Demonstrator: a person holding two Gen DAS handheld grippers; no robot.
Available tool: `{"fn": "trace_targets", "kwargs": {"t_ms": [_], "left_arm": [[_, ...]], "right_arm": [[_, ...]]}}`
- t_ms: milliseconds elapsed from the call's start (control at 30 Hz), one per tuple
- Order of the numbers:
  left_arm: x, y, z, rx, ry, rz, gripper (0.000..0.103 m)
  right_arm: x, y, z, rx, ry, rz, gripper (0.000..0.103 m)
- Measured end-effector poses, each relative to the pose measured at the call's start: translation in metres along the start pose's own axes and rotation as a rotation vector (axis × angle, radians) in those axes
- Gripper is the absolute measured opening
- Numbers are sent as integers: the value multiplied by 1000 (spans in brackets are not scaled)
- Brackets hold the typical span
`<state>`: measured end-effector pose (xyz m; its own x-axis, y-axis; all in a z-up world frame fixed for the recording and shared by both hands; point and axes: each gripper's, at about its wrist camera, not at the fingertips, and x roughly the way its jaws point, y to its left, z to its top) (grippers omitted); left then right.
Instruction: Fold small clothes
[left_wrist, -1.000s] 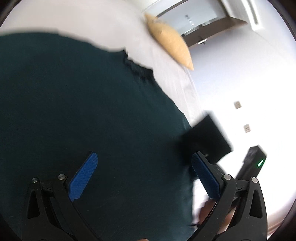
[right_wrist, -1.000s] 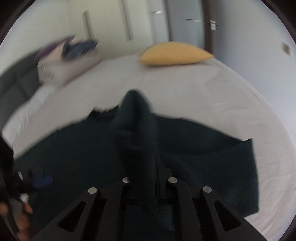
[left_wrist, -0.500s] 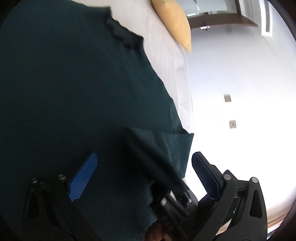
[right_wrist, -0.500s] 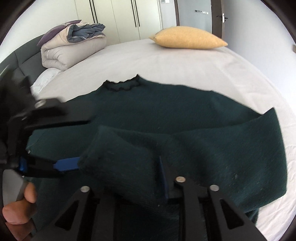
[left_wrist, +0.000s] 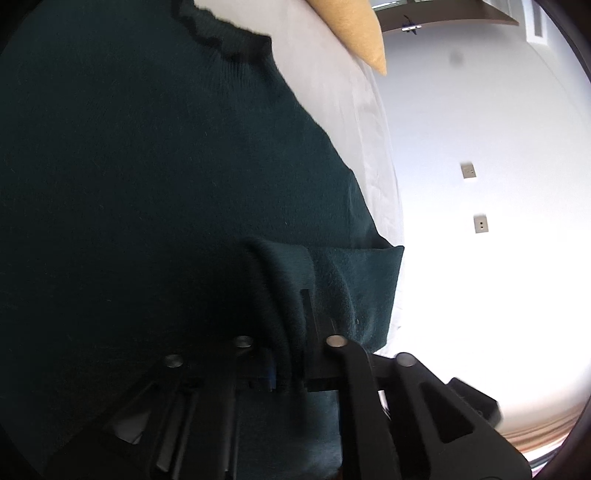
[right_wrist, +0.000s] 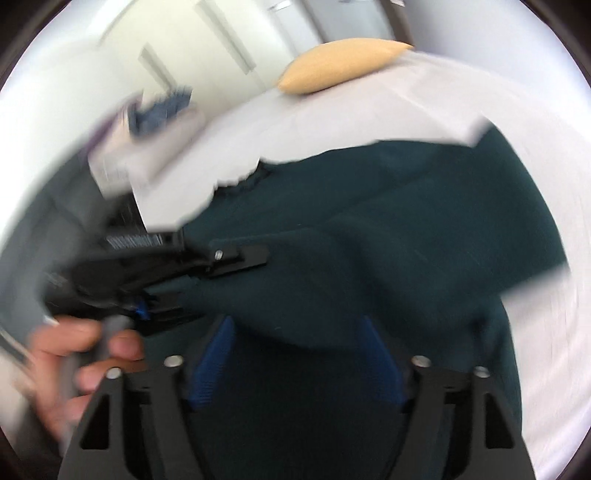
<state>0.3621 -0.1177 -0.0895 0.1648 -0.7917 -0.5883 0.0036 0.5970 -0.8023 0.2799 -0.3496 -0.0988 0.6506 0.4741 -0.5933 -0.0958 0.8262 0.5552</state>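
A dark green knitted sweater (left_wrist: 147, 184) lies spread on the white bed sheet (left_wrist: 369, 147), its wavy collar (left_wrist: 221, 48) at the far end. My left gripper (left_wrist: 291, 354) is shut on a raised ridge of the sweater's fabric near the bed's right edge. In the right wrist view the same sweater (right_wrist: 406, 240) fills the middle, with one part folded over. My right gripper (right_wrist: 299, 362) is opening: its blue pads (right_wrist: 214, 362) stand apart, and loose fabric hangs between them without being pressed. A hand (right_wrist: 74, 350) holds the left tool at the left of that view.
A yellow pillow (right_wrist: 343, 66) lies at the head of the bed. A pile of folded bedding (right_wrist: 147, 122) sits at the far left before pale wardrobe doors. The bed's edge runs close on the right, with a white wall and sockets (left_wrist: 468, 171) beyond.
The left gripper came in wide open and has shut on the fold that the right gripper carried over. The right gripper's jaws have spread and let that fold go.
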Motion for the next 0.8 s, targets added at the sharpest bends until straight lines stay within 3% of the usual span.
{"fn": "trace_targets", "kwargs": {"t_ms": [133, 267, 567, 800], "left_arm": [[-35, -8, 3, 58, -53, 17, 7], [-87, -11, 7, 107, -122, 41, 7], [-141, 21, 27, 92, -208, 141, 7], [-177, 48, 43, 60, -286, 161, 7]], "right_arm": [[-22, -60, -12, 338, -30, 182, 85], [-21, -92, -7, 560, -77, 326, 84], [16, -113, 24, 832, -160, 482, 85], [40, -101, 48, 834, -144, 482, 90]]}}
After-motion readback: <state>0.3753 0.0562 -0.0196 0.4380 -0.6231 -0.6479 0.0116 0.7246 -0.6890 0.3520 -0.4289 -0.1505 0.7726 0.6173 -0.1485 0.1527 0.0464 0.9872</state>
